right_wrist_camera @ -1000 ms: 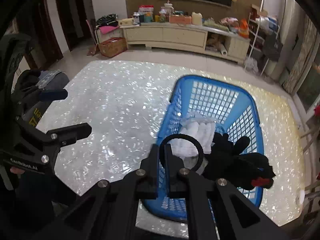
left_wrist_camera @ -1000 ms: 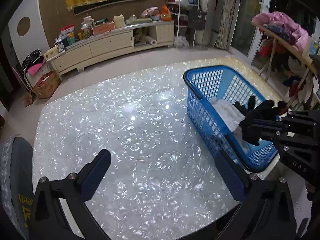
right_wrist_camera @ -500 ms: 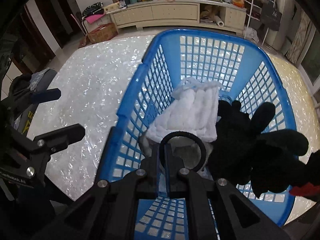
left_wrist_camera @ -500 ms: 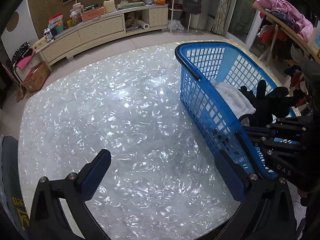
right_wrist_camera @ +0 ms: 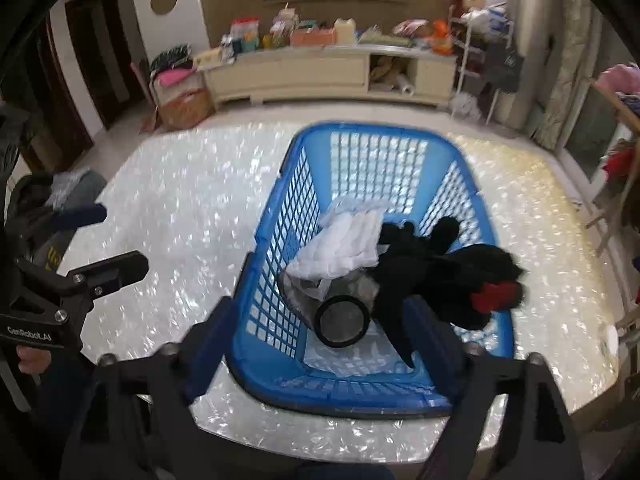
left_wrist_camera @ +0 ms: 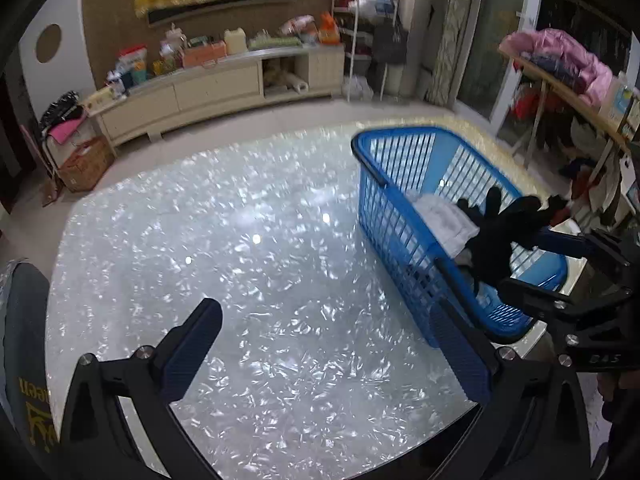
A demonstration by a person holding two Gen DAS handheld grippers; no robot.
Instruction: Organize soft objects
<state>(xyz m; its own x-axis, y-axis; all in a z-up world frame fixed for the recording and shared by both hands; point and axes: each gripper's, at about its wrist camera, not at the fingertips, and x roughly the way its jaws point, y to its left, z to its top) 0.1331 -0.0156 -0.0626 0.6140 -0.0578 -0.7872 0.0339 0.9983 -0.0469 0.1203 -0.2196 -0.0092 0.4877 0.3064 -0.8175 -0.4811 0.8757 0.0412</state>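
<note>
The right gripper [right_wrist_camera: 326, 346] hangs with its jaws spread wide over the near end of the blue plastic lattice basket [right_wrist_camera: 276, 248]. Inside lie a black-rimmed grey tube [right_wrist_camera: 341, 318], a black plush toy with a red patch [right_wrist_camera: 448, 268] and a white folded cloth [right_wrist_camera: 344, 246]. To the left, the left gripper [left_wrist_camera: 326, 350] is spread wide above the pearly white tabletop [left_wrist_camera: 240, 248].

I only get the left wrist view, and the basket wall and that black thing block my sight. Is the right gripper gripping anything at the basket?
Observer: No. The right gripper is open at the near end of the blue basket and grips nothing.
Operator: What lies below it?
Observer: A grey mesh piece with a black ring lies inside the basket, on the near side of the white cloth.
</note>
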